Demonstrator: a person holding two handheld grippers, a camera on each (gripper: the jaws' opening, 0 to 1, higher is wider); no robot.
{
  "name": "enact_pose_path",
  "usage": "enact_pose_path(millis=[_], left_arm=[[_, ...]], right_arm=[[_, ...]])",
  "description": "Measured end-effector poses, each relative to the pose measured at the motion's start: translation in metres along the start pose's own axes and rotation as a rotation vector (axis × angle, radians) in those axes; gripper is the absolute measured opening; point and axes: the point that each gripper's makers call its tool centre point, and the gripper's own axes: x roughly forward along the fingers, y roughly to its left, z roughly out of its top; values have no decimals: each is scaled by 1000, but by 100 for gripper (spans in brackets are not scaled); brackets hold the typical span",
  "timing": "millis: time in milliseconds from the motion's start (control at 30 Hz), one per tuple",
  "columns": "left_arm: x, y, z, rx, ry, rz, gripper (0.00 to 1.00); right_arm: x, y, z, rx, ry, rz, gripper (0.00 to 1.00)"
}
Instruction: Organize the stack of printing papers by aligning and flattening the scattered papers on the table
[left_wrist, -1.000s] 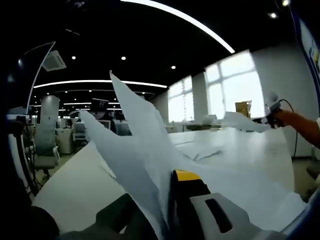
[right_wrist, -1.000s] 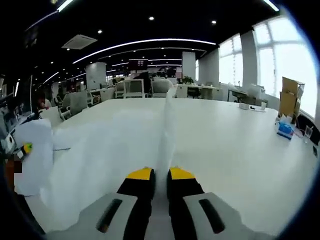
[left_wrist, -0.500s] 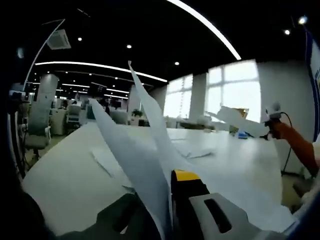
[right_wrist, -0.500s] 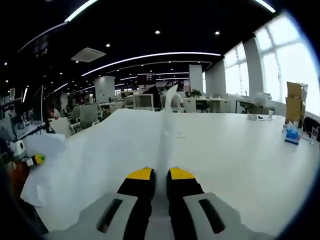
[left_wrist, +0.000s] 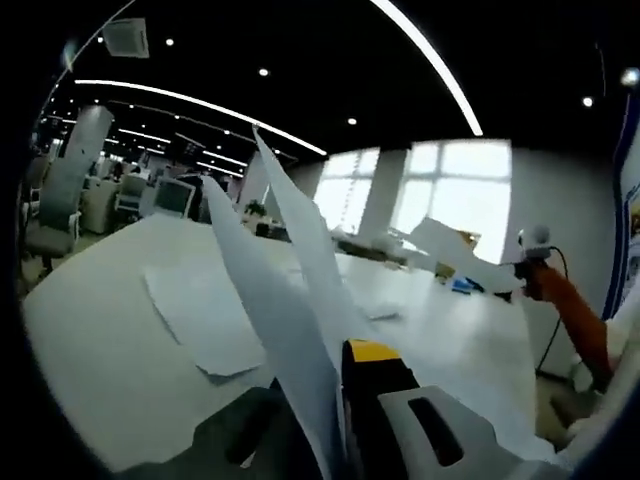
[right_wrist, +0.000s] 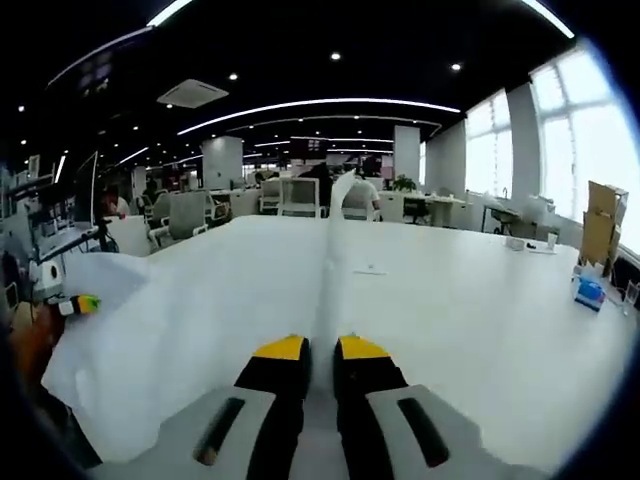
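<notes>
Both grippers hold paper up off the counter (right_wrist: 480, 300). In the left gripper view the left gripper (left_wrist: 335, 380) has its jaws closed on the lifted sheets (left_wrist: 290, 300), which rise edge-on from the lower centre toward the upper middle of the frame. In the right gripper view the right gripper (right_wrist: 320, 350) has its jaws pinched on the same paper, which runs away from it as a thin upright edge through the centre. More loose sheets (left_wrist: 200, 320) lie flat on the counter at centre left of the left gripper view. The held sheets look fanned and uneven, so lowering them crooked could crease a corner, or they could slip from the pinch and scatter again.
</notes>
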Motion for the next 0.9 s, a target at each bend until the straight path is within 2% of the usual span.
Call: enact_pose_path(millis=[167,267,433,667,900], left_arm=[[-1,1,1,-37,-7,-11,6],[1,-5,-2,-47,-2,-17,6],[0,-7,-2,-53,-5,-11,6],[0,-12,-4,-50,-4,-9,6],[2,-9,-3,-53,-4,-9,6]], right_arm=[[7,1,-2,-21,22,2,6],[12,0,-3,-29,44,0,6],[19,7,-2,-55,68,23,6],[25,23,9,-113,63,51,6],[27,31,11,-151,73,63,6]])
